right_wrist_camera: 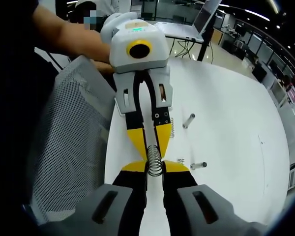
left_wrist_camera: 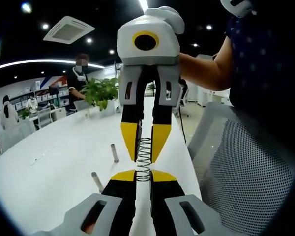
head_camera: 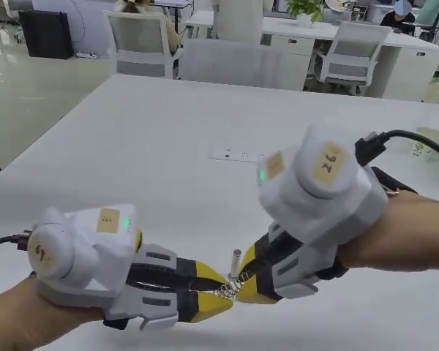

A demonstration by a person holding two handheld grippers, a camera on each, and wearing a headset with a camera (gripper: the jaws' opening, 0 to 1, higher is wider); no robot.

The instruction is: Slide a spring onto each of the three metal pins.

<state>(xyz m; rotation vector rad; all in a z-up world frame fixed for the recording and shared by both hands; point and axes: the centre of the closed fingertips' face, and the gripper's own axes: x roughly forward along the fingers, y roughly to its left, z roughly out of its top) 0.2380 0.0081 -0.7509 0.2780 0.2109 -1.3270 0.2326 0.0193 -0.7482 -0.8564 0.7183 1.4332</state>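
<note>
A small steel spring (head_camera: 230, 287) is stretched between the two grippers just above the white table (head_camera: 168, 146). My left gripper (head_camera: 221, 298) reaches in from the lower left and is shut on one end. My right gripper (head_camera: 243, 281) comes from the right and is shut on the other end. In the left gripper view the spring (left_wrist_camera: 144, 158) runs from my own tips (left_wrist_camera: 143, 176) up to the right gripper's yellow fingers (left_wrist_camera: 130, 137). Two upright metal pins (left_wrist_camera: 115, 152) (left_wrist_camera: 97, 181) stand to the left. The right gripper view shows the spring (right_wrist_camera: 155, 160), two pins (right_wrist_camera: 188, 120) (right_wrist_camera: 198, 165) and a second spring (right_wrist_camera: 172, 127) on the table.
A flush power socket (head_camera: 238, 155) sits mid-table. A clear cup (head_camera: 424, 142) stands at the right edge. A mesh chair back (left_wrist_camera: 246, 162) is close behind the near table edge. Office chairs (head_camera: 139, 44) and desks line the far side.
</note>
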